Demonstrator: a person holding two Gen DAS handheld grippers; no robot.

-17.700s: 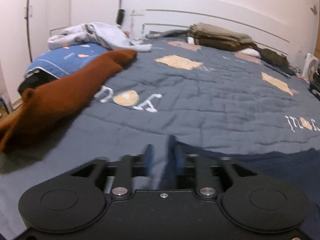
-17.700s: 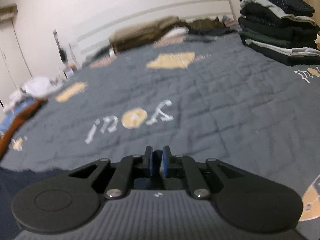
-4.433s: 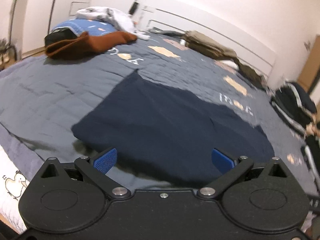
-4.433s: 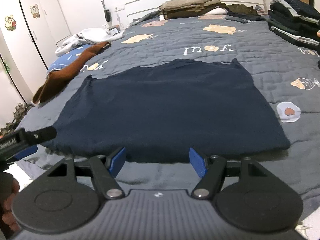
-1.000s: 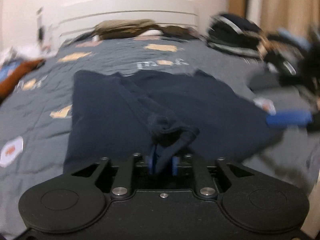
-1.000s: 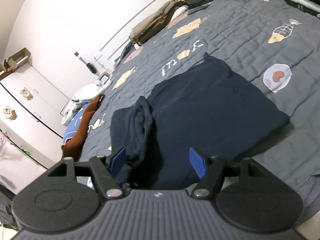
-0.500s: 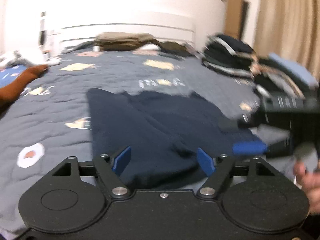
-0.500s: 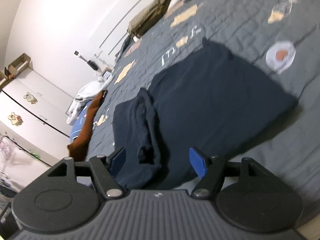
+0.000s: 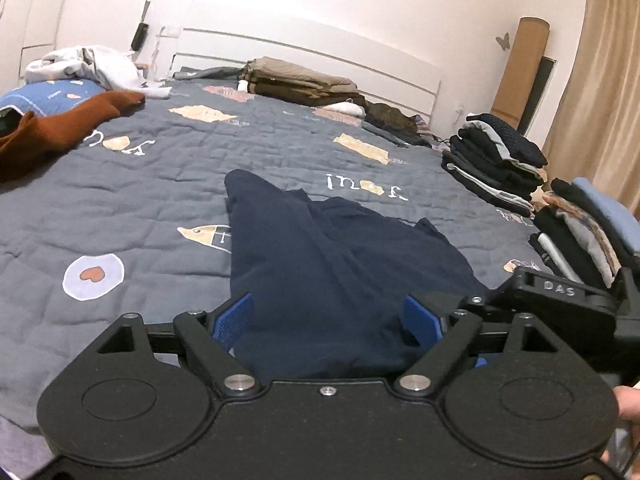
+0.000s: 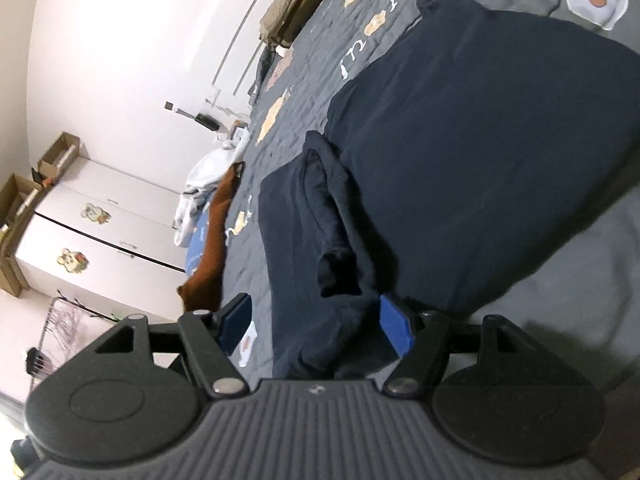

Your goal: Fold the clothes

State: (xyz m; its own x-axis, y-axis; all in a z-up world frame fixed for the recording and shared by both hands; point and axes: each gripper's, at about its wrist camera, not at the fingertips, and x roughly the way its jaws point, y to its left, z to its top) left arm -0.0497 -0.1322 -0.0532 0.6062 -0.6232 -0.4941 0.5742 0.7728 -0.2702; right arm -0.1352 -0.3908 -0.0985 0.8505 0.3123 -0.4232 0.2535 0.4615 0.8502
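Observation:
A dark navy garment (image 9: 332, 264) lies on the grey quilted bed (image 9: 160, 184), its left side folded over the middle in a loose ridge. It also shows in the right wrist view (image 10: 460, 152), where the folded part ends in a bunched sleeve (image 10: 336, 268). My left gripper (image 9: 328, 318) is open, its blue pads either side of the garment's near edge. My right gripper (image 10: 316, 324) is open, tilted, just above the near edge by the bunched sleeve. The right gripper's body (image 9: 560, 300) shows at the right of the left wrist view.
A brown garment (image 9: 52, 132) and a white pile (image 9: 88, 68) lie at the bed's far left. Folded khaki clothes (image 9: 300, 84) sit by the headboard. Two stacks of folded clothes (image 9: 496, 164) (image 9: 588, 232) stand along the right edge. White wardrobes (image 10: 100, 232) stand beyond the bed.
A second ago my left gripper was shut on the garment's sleeve; it has let go and opened. The folded side now rests on the garment. My right gripper has rolled and moved closer.

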